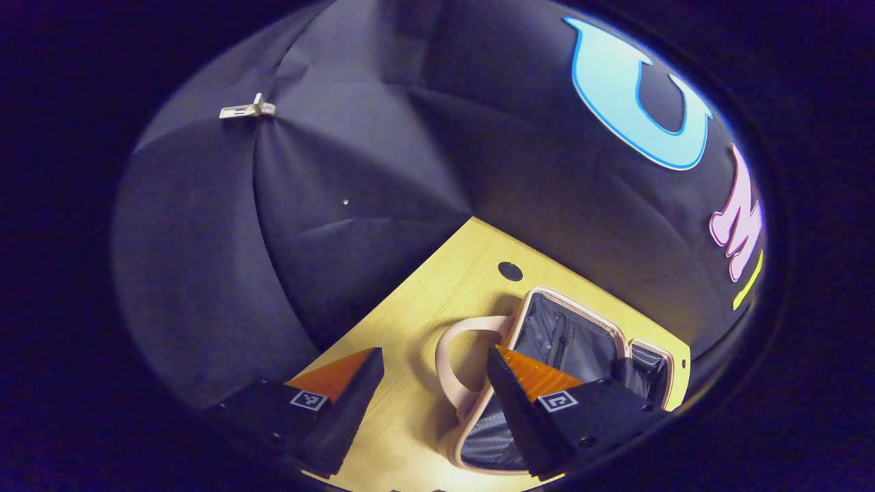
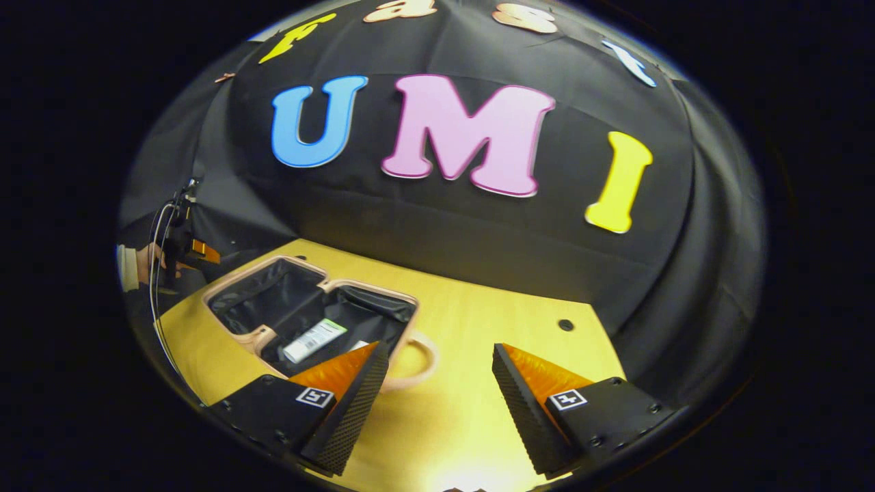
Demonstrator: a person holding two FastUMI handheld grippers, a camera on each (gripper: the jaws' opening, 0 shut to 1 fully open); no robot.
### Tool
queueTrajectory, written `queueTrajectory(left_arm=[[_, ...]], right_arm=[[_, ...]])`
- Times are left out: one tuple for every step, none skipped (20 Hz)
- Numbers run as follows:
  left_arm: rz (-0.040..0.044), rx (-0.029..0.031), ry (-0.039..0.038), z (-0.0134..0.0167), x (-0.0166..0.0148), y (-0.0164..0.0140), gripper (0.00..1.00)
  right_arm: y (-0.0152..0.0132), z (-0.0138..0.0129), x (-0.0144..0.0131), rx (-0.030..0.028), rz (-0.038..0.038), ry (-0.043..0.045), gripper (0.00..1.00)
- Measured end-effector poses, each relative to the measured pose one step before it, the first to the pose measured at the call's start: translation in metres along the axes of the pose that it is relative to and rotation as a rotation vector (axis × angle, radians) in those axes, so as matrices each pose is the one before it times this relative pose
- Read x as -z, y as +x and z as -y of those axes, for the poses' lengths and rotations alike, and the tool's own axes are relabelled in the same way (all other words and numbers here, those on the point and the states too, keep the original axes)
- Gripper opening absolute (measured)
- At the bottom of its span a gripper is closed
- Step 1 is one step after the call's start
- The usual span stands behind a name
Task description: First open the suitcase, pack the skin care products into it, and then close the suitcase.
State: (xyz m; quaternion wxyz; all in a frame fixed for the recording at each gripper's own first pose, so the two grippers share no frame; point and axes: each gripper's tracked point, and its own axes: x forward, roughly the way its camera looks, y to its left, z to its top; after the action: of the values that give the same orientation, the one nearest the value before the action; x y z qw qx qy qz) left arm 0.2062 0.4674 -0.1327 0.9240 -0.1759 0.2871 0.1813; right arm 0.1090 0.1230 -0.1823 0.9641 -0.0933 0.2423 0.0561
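Suitcase [image 2: 311, 318] sits open near the worktop's [image 2: 478, 328] left edge, a tube [image 2: 314, 339] already inside. Both sets of jaws are apart, holding nothing. Left gripper [image 1: 432, 389] hovers right at the handle [image 1: 456, 372], so it's nearer for closing.

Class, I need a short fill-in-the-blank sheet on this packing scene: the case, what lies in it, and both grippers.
1. The suitcase lies ___ on the wooden table.
2. A white tube lies ___ the suitcase.
3. The right gripper has its fingers spread apart, holding ___.
4. The left gripper hangs above the suitcase's pink ___.

Missing words: open; inside; nothing; handle
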Motion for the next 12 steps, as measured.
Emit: queueTrajectory(left_arm=[[-0.05109,-0.00021,-0.00848,-0.00372,0.00613,0.01586,0.95],[-0.03844,0.02355,-0.01322,0.00725,0.00433,0.01129,0.95],[-0.04532,-0.00526,-0.01989,-0.00253,0.00628,0.00874,0.95],[-0.04505,-0.01514,-0.01089,-0.00341,0.00658,0.00868,0.92],[-0.01972,0.00026,-0.00812,-0.00208,0.0043,0.00971,0.88],[-0.02824,0.01405,-0.02798,0.00074,0.00466,0.00399,0.8],[-0.03564,0.02787,-0.03873,0.00469,0.00523,0.00217,0.78],[-0.00712,0.01056,-0.02406,-0.00059,-0.00263,0.00048,0.78],[0.02756,0.00624,-0.01038,-0.00105,-0.00798,0.00251,0.78],[-0.00235,0.01921,-0.02052,0.00347,-0.00019,0.00581,0.71],[-0.01648,0.01662,-0.02207,0.0038,0.00054,0.00095,0.65],[-0.0127,0.0089,-0.01942,0.00027,0.00307,-0.00093,0.53]], right_arm=[[-0.00943,0.01271,0.00881,0.02464,-0.02928,-0.00335,0.98],[-0.00629,0.01037,0.00984,0.01602,-0.03336,-0.00272,0.98],[-0.008,0.01063,0.0085,0.02323,-0.03233,-0.00204,0.98],[-0.00586,0.0141,0.00349,0.034,-0.01448,0.00689,0.97],[-0.00413,0.0119,-0.00263,0.03807,0.01101,0.02041,0.98],[-0.00378,0.00538,-0.00152,0.01986,0.00859,0.02709,0.98],[-0.00125,0.00372,-0.00065,0.01232,-0.00356,0.01989,0.97],[0.00002,0.00377,0.00107,0.00863,-0.00652,0.01042,0.97],[0.00031,0.00089,-0.00089,0.00409,-0.00438,0.00344,0.97],[0.0004,-0.00049,-0.00214,-0.0009,0.00176,-0.00001,0.97],[-0.00014,-0.00189,-0.00203,-0.00335,0.00091,-0.00017,0.97],[-0.00028,-0.00208,-0.00038,-0.00699,-0.00197,-0.00119,0.97]])
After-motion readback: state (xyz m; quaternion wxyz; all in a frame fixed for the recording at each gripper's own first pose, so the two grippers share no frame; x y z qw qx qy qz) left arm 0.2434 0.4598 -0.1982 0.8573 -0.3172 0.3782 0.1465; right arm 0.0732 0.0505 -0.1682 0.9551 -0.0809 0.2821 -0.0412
